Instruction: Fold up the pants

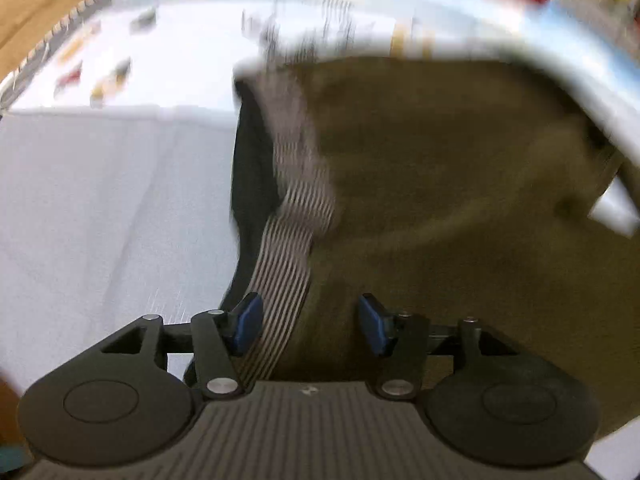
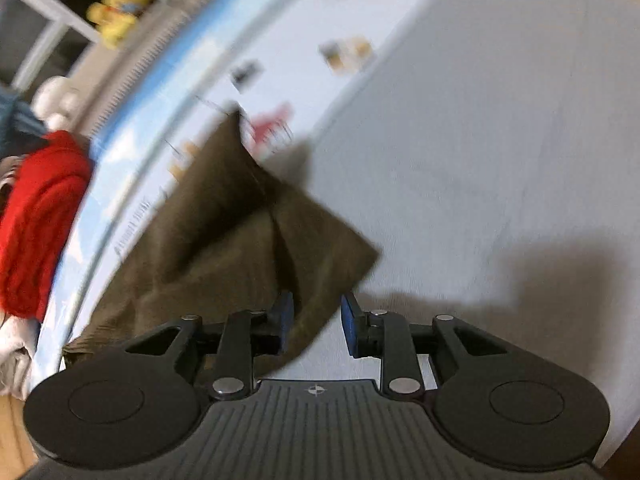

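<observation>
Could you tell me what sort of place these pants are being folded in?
Probably a home room, perhaps a child's bedroom or playroom. The olive pants lie on a pale sheet over a printed play mat, a yellow plush toy sits on a shelf, and a red garment is piled nearby.

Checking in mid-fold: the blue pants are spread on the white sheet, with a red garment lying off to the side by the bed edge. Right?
Not quite: the pants are olive-brown, not blue. The right wrist view shows them on the white sheet, and the left wrist view shows the same olive cloth with a striped waistband. The red garment does lie off to the side.
</observation>
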The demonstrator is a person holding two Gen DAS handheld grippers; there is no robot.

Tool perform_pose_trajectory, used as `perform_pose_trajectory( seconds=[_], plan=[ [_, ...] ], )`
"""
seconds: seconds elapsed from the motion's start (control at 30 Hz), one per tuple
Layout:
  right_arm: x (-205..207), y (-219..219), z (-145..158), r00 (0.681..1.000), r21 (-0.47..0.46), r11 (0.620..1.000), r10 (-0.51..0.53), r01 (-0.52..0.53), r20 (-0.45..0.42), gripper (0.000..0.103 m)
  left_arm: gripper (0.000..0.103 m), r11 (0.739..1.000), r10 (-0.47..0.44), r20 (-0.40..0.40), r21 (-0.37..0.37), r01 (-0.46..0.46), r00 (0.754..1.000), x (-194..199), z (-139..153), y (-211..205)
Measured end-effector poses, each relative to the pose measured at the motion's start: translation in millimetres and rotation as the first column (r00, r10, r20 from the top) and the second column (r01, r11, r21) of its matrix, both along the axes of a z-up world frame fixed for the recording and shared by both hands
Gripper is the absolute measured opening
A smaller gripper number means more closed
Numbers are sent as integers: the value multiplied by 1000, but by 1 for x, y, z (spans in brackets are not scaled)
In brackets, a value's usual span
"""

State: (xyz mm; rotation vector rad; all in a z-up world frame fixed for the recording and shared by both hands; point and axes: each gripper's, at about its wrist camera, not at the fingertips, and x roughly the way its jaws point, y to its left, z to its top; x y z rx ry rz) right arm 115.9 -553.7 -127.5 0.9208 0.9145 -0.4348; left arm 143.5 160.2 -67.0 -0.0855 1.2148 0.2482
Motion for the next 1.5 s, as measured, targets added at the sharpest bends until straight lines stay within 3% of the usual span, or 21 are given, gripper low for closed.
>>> perform_pose_trajectory(
  seconds=[0.07, 0.13, 0.2, 0.4, 0.47, 0.53, 0.73, 0.9, 1.03, 1.17, 1.27, 1.33, 1.4, 1.5],
  plan=[
    [8, 0, -16, 998, 10, 999, -38, 38, -40, 33, 62, 1000, 11, 49, -16, -10, 999, 3, 4, 3],
    [16, 1, -24, 996, 15, 997, -72, 73, -57, 35, 75, 1000, 6, 43, 20, -7, 999, 4, 1, 4],
    [24, 7, -24, 995, -14, 996, -91, 90, -51, 35, 76, 998, 17, 1, 61, -18, 1000, 7, -7, 7],
    [39, 24, -21, 995, -125, 990, -76, 68, -63, 35, 82, 999, 43, -48, 8, -43, 998, 7, -18, 24],
    [46, 26, -23, 996, -173, 984, -56, 43, -67, 19, 82, 999, 35, -49, -1, -35, 998, 8, -23, 29],
    [42, 27, -21, 998, -200, 979, -41, 31, -45, 12, 76, 1000, 20, -45, -13, -21, 999, 8, -24, 31],
    [15, 26, 43, 988, -344, 938, 29, 26, 154, 10, 54, 999, -44, -30, -9, 44, 999, 10, -24, 30],
    [-48, -13, 71, 978, -363, 919, -92, 155, 186, 9, 47, 998, -68, -14, 11, 68, 998, 5, -17, 25],
    [-100, -64, 69, 966, -420, 871, -244, 255, 81, 9, 45, 995, -99, -5, 19, 99, 995, -1, -13, 23],
    [-132, -104, 32, 949, -298, 920, -297, 255, -107, 9, 45, 994, -105, -3, 8, 105, 994, -5, -10, 27],
    [-132, -107, 13, 954, -217, 954, -245, 205, -174, 15, 46, 996, -93, -7, 2, 93, 996, -5, -9, 30],
    [-128, -101, 8, 957, -235, 959, -206, 157, -203, 17, 49, 997, -83, -7, 0, 83, 997, -6, -8, 30],
    [-126, -98, 6, 956, -245, 960, -192, 136, -220, 29, 56, 999, -45, -14, -23, 45, 999, -5, -10, 37],
    [-121, -101, 0, 953, -229, 965, -185, 130, -239, 31, 59, 996, 10, -36, -83, -13, 999, -3, -15, 50]
  ],
)
